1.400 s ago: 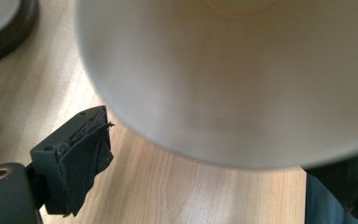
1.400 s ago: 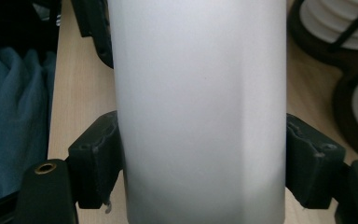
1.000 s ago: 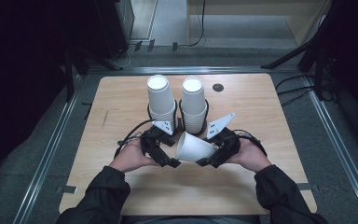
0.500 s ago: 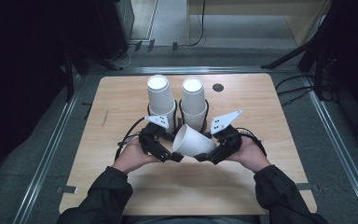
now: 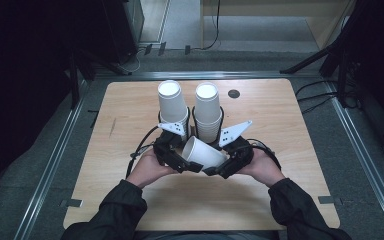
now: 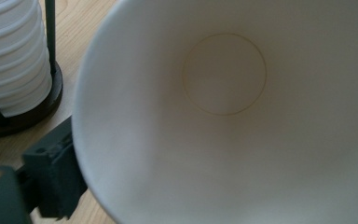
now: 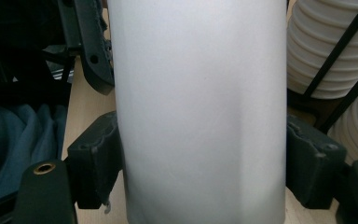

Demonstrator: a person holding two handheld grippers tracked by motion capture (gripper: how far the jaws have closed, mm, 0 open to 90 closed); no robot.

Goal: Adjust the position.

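A single white paper cup (image 5: 203, 153) lies tilted between my two grippers, above the near middle of the wooden table (image 5: 290, 150), with its mouth toward the upper left. In the right gripper view my right gripper (image 7: 200, 172) is shut on the cup (image 7: 200, 107), a pad (image 7: 95, 163) pressing on each side of its wall. My left gripper (image 5: 181, 161) is at the cup's rim. The left gripper view looks straight into the cup (image 6: 223, 116). One finger (image 6: 51, 177) lies against the outside of the wall and the other is hidden.
Two tall stacks of white cups stand in black wire holders just behind the grippers, the left stack (image 5: 172, 107) and the right stack (image 5: 208, 110). A small dark hole (image 5: 234, 93) sits at the table's back. Metal rails run along the table's sides.
The cup has tipped a little and now lies slightly farther from the person. Both hands stay in nearly the same place.
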